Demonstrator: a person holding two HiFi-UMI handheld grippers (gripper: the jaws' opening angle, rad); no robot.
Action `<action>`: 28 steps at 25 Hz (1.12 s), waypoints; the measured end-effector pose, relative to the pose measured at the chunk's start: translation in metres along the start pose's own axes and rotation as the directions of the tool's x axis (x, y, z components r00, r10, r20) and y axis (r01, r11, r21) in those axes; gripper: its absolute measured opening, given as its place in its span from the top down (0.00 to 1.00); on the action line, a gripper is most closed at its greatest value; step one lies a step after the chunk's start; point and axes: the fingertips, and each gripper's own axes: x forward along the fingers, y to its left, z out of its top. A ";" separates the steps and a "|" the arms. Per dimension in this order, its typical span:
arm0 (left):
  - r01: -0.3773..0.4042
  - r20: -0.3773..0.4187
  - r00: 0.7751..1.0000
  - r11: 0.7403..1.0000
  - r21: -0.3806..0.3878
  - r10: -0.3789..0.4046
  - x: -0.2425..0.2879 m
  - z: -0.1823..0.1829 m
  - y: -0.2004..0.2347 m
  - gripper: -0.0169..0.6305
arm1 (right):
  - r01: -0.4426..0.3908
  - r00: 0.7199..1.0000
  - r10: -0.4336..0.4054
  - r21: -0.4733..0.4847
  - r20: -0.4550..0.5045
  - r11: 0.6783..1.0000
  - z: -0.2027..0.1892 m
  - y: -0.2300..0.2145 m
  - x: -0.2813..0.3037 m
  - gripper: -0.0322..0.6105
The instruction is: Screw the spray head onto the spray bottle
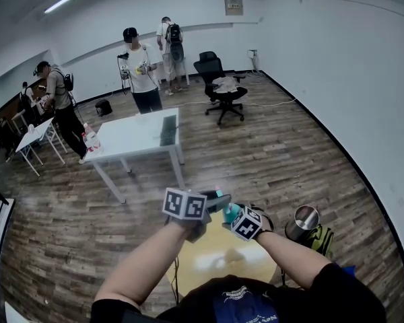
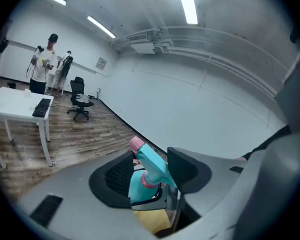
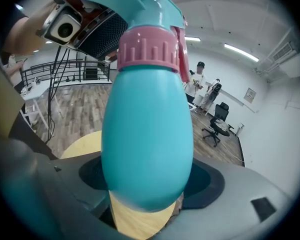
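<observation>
Head view: left claw (image 1: pixel 214 199) and right claw (image 1: pixel 234 215) meet close together above a round yellow desk (image 1: pixel 215 258). The teal spray bottle (image 1: pixel 229 210) is held up between them, clear of the desk. A steel cup (image 1: pixel 303 222) stands to the desk's right.

Left gripper view: the left claw (image 2: pixel 150 171) is clenched on the teal spray head (image 2: pixel 152 163), a dark pad against each side. The pink nozzle tip (image 2: pixel 136 144) pokes up past the pads, and the pink collar (image 2: pixel 149 182) sits just below them.

Right gripper view: the right claw (image 3: pixel 145 184) grips the bottle's rounded body (image 3: pixel 147 134), which fills the gap between its jaws. The bottle stands upright. The collar (image 3: pixel 150 51) sits on its neck with the spray head above, and the desk shows beneath.
</observation>
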 end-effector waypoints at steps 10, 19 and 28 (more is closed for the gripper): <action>0.151 -0.156 0.981 0.961 0.233 -0.116 -0.011 -0.008 -0.018 0.59 | -0.084 0.996 0.085 -0.082 0.019 0.993 0.004 0.018 -0.005 0.34; 0.294 -0.302 0.934 0.888 0.353 -0.189 -0.022 -0.024 -0.031 0.59 | -0.228 0.972 0.234 -0.152 0.025 0.962 0.005 0.050 -0.011 0.34; 0.381 -0.385 0.898 0.814 0.438 -0.213 -0.030 -0.033 -0.042 0.59 | -0.317 0.943 0.330 -0.207 0.029 0.925 0.007 0.071 -0.009 0.35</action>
